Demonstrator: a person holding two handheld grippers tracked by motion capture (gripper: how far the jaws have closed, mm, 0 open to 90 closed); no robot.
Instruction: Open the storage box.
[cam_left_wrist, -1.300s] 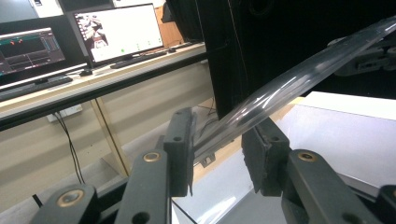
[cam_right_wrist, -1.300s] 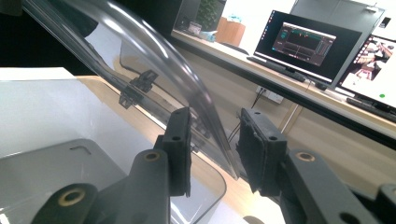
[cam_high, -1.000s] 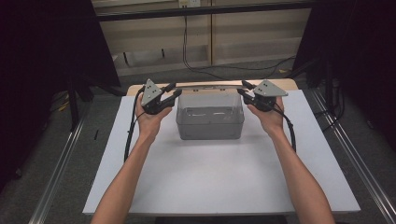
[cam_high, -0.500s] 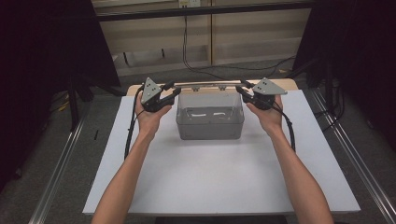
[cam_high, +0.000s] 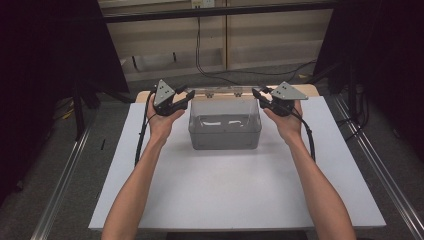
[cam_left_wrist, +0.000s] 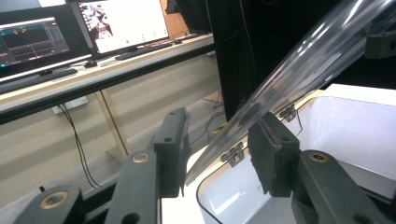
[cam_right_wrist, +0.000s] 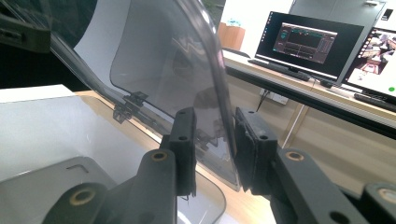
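Two grippers stand at the far corners of a clear plastic box (cam_high: 225, 131) on the white desk (cam_high: 235, 195), with its transparent lid (cam_high: 224, 92) raised on hinges at the back edge; the left gripper (cam_high: 186, 96) has its fingers (cam_left_wrist: 273, 151) around the left edge of the lid, and they have just been opening, so one pad touches the plastic while the other stands apart from it; the right gripper (cam_high: 261, 94) has its fingers (cam_right_wrist: 184, 149) narrow around the right edge of the lid, clamping it; the box sits in the far middle of the desk, between both hands.
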